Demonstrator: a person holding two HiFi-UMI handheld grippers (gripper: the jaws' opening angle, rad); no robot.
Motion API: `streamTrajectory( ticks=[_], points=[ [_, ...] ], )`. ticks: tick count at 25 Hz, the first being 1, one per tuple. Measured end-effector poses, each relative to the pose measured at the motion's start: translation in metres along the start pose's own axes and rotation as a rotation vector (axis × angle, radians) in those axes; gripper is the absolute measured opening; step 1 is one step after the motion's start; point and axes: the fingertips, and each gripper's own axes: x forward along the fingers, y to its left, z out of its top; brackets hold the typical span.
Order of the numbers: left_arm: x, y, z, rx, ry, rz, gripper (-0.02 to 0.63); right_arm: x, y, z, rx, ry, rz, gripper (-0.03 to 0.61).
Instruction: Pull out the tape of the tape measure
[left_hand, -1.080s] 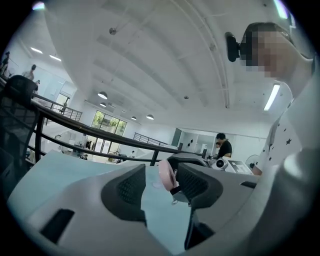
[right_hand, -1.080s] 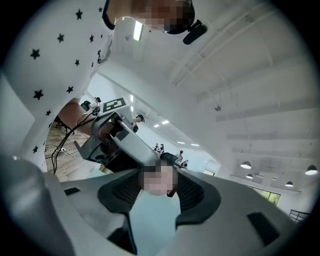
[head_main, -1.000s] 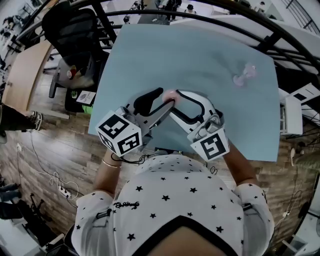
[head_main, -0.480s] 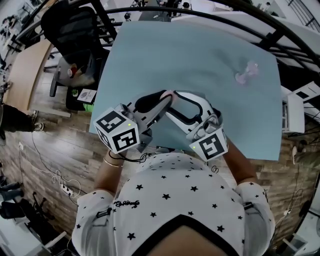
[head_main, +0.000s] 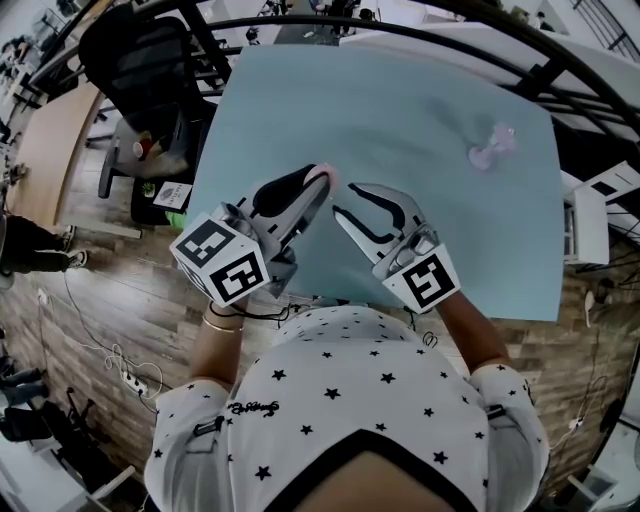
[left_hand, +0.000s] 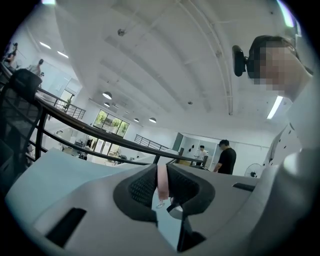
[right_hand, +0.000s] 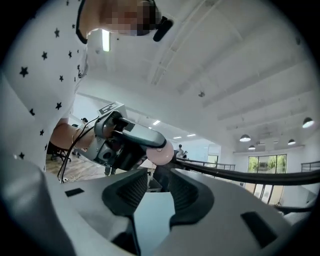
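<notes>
Blue table (head_main: 400, 110) bears 1 pinkish object (head_main: 490, 147).

The table (head_main: 400, 110) lies open ahead, with 1 pink object (head_main: 490, 148) far right.

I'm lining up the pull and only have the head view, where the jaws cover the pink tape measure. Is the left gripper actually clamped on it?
Observer: Yes. In the left gripper view, the left gripper has just been closing and its pads press both sides of the pink tape measure.
Operator: Any sign of the tape's end?
Observer: A small tab hangs below the case, between the pads.
Operator: And the right gripper?
Observer: It has just been closing too, but its jaws stand apart with nothing between them.
</notes>
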Motion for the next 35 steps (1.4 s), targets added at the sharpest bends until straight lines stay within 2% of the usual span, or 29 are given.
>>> streamTrajectory(
  ticks=[3,10,21,28,35],
  points=[
    [0.003,-0.004,0.001,-0.007,-0.005,-0.009,0.084,0.005,0.002,-0.002,0.069,-0.005,0.017,0.131],
    [0.004,-0.007,0.003,-0.030,-0.023,-0.021,0.084,0.012,0.007,0.003,0.087,-0.022,0.028,0.006],
    [-0.004,-0.003,0.014,0.009,-0.053,0.013,0.084,0.006,0.001,-0.005,0.148,0.013,0.002,0.003],
    [-0.007,0.003,0.016,0.016,-0.063,0.034,0.084,0.006,-0.002,-0.015,0.063,0.073,-0.040,0.003],
    [-0.022,0.018,0.031,-0.008,-0.124,0.079,0.084,-0.013,-0.016,-0.037,0.153,0.110,-0.062,0.003]
  ],
)
